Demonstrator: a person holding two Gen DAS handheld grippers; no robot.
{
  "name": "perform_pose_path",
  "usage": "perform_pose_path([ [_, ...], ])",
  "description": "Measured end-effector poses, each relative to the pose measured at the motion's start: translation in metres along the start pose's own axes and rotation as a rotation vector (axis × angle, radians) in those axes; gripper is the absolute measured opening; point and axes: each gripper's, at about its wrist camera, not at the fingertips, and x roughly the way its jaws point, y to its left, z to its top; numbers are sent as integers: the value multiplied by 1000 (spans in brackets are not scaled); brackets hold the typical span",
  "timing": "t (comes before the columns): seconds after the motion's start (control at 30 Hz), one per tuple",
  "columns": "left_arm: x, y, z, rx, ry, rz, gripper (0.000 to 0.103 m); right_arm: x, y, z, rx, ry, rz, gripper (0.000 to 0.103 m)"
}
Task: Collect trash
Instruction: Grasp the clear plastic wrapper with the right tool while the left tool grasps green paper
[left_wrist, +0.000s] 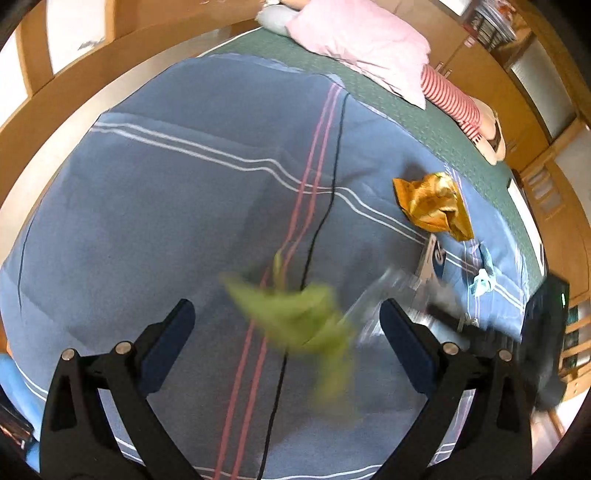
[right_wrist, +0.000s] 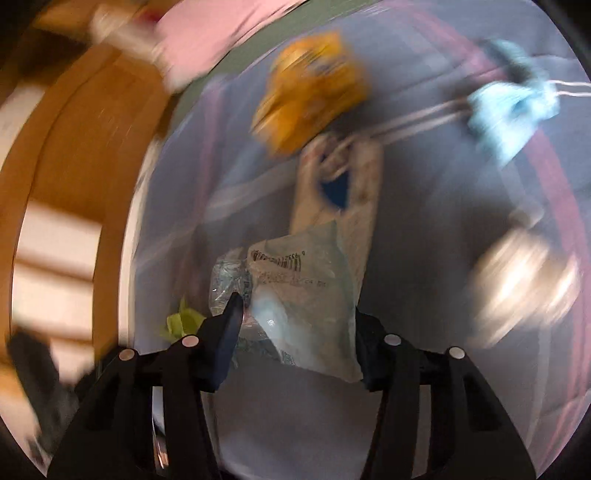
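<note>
Clear plastic bag (right_wrist: 306, 295) lower centre between right gripper (right_wrist: 295, 332) fingers, grip uncertain; left gripper (left_wrist: 288, 321) released over blurred green wrapper (left_wrist: 295, 317).

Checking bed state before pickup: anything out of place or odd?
Yes: litter on the blue bedspread. A crumpled orange wrapper lies near its edge, a green wrapper is motion-blurred, and a clear plastic bag sits between the right gripper jaws.

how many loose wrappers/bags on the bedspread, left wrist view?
4, maybe more hidden. Green wrapper, blurred, between the left gripper's fingers; orange wrapper far right; light blue scrap near the right edge; clear bag at the right gripper, blurred.
</note>
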Motion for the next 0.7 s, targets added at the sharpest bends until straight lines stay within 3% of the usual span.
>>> perform_pose_path([
  [0.1, 2, 14, 2, -40, 12, 7, 100, -8, 21, -20, -60, -22, -37, 65],
  [0.2, 4, 28, 4, -87, 15, 16, 100, -28, 28, -35, -20, -155, -156, 73],
  [0.3, 5, 38, 3, -113, 24, 22, 100, -34, 29, -48, 41, -256, -212, 76],
  [0.47, 9, 47, -3, -117, 47, 28, 100, -14, 11, -56, 104, -141, -250, 76],
  [0.7, 7, 46, -7, -122, 49, 21, 100, -11, -1, -57, 159, -127, -290, 76],
])
